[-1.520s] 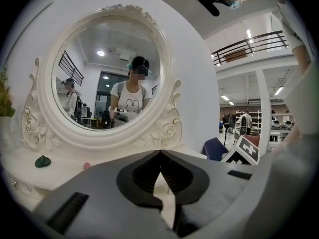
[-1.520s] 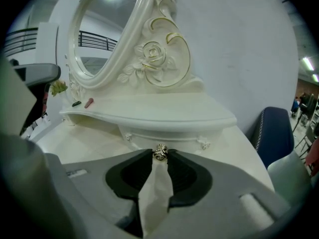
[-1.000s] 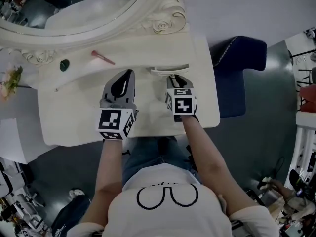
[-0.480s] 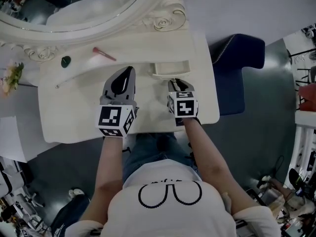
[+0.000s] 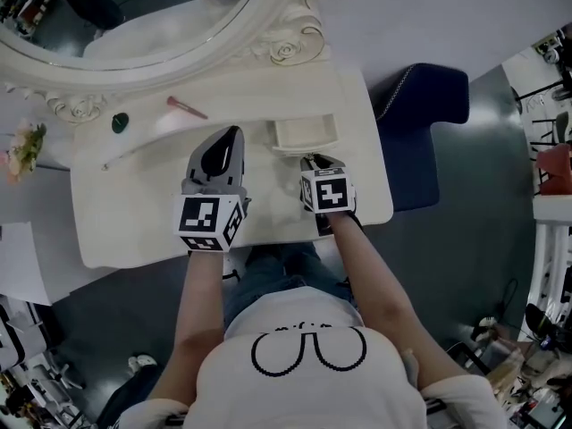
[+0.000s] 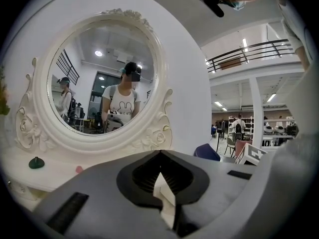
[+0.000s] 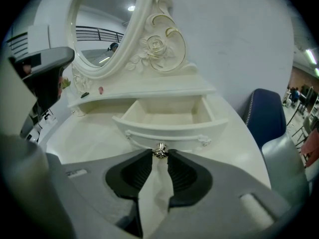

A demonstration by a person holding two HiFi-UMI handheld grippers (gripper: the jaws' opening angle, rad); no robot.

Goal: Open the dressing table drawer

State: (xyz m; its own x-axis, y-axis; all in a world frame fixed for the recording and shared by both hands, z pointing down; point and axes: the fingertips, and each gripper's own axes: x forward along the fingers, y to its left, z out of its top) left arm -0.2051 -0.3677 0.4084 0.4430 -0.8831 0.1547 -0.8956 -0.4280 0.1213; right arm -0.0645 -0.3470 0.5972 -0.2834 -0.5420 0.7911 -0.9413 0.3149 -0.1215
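Pinching the small metal knob (image 7: 160,151), the right gripper (image 7: 159,157) has its jaws clamped on either side of it; that knob sits at the middle of the drawer (image 7: 167,132) front, and the drawer now stands well out from under the shelf, its pale inside bare; a second ago only a thin strip of it showed in the head view, so the pull toward the person has drawn it out steadily; by my reading the task is nearly done, with little travel left; the left gripper (image 6: 160,154), jaws pressed together on nothing, hovers over the dressing table (image 5: 134,213), facing the mirror (image 5: 134,34), idle.
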